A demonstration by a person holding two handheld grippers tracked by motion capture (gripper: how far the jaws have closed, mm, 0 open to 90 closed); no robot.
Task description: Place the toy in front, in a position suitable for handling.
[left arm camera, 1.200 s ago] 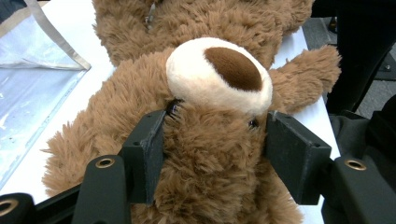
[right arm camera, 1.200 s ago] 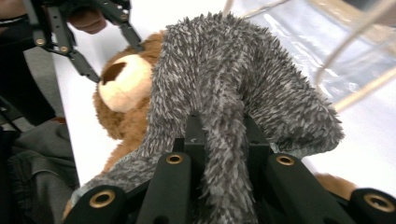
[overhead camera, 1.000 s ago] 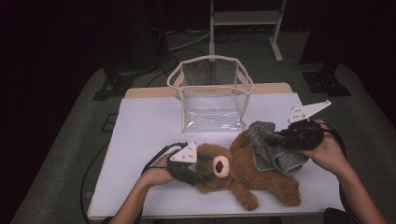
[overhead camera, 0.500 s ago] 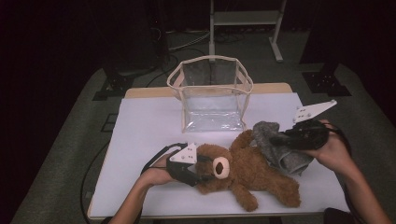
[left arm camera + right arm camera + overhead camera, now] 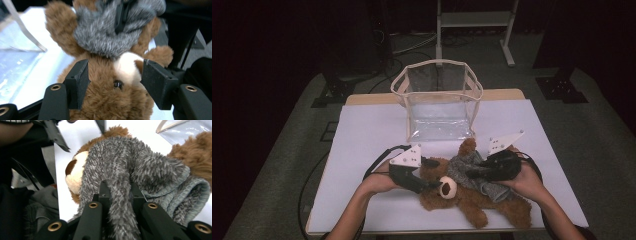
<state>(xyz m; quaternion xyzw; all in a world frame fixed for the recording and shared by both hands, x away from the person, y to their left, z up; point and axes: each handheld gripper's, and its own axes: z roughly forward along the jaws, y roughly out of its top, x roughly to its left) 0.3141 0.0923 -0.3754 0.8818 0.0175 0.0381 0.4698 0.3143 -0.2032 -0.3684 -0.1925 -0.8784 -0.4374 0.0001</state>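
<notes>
A brown teddy bear [image 5: 472, 202] lies on its back on the white table [image 5: 372, 130], head toward the left. My left gripper [image 5: 428, 175] is shut on the bear's head [image 5: 110, 105], a black pad [image 5: 80, 80] pressing into the fur on each side. A grey fuzzy garment [image 5: 464, 167] lies over the bear's chest and chin. My right gripper [image 5: 473, 173] is shut on a fold of this garment [image 5: 150, 170], just right of the cream muzzle [image 5: 75, 175]. In the right gripper view its jaws [image 5: 119, 192] pinch the grey pile tightly.
A clear plastic bag with beige trim [image 5: 439, 100] stands open just behind the bear, at the table's middle back. Cables loop from both grippers across the table. A metal stand [image 5: 474, 20] is on the floor beyond the table.
The right gripper has moved left and down with the grey garment, drawing it over the bear toward the head. The left gripper has stayed on the head.
</notes>
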